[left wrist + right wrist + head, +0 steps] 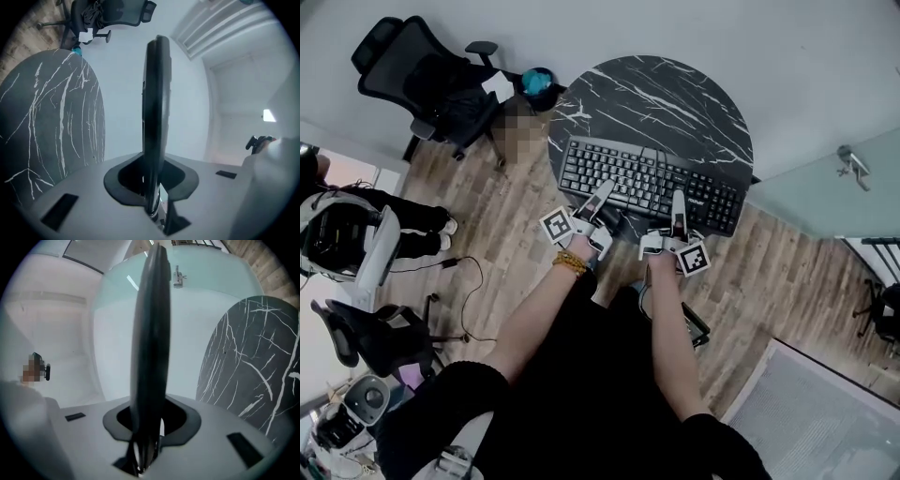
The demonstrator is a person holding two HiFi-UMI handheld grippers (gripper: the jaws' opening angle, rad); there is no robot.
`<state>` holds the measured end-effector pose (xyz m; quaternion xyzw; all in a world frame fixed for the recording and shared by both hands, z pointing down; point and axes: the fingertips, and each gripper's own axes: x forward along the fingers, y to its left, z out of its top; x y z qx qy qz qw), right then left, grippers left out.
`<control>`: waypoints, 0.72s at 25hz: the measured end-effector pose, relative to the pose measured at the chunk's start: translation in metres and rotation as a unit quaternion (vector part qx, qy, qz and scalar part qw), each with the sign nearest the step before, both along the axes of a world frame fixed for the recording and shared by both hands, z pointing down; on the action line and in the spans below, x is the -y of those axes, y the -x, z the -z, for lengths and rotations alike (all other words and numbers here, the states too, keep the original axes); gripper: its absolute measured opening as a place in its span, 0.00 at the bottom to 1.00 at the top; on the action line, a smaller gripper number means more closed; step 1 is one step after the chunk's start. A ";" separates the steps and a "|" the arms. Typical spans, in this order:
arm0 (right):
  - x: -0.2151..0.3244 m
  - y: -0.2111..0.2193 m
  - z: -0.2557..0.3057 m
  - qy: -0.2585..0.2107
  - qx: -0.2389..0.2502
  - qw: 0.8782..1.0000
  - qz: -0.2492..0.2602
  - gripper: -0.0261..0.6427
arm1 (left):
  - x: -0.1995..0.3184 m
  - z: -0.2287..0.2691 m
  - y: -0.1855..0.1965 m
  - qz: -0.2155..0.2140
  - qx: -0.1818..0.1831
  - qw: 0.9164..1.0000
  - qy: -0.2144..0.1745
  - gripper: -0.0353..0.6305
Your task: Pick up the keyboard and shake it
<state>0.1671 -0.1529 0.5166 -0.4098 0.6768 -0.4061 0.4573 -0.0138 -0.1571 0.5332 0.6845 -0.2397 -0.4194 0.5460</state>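
Side by side, left gripper (605,194) and right gripper (678,204), fingers clamped on the near edge of a black keyboard (647,173). Beyond the fingertips, beneath the keyboard, a round black marble table (675,89). Well to the left of the left fingers, a black office chair (422,75) on wooden floor (516,234).

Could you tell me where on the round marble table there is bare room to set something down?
The far half of the table, between the keyboard and the far rim, is bare. The near edge is crowded: the left gripper and right gripper both clamp the keyboard there.
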 end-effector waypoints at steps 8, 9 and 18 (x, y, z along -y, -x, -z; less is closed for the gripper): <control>0.003 0.002 0.003 -0.006 -0.015 1.000 0.012 0.17 | 0.005 -0.003 0.002 0.020 0.015 1.000 -0.003 0.18; 0.003 0.004 0.005 -0.007 -0.022 1.000 0.015 0.17 | 0.005 -0.005 0.002 0.022 0.013 1.000 0.001 0.18; 0.005 -0.005 -0.009 0.021 0.035 0.999 0.002 0.17 | 0.009 0.002 -0.003 0.022 0.016 1.000 -0.008 0.18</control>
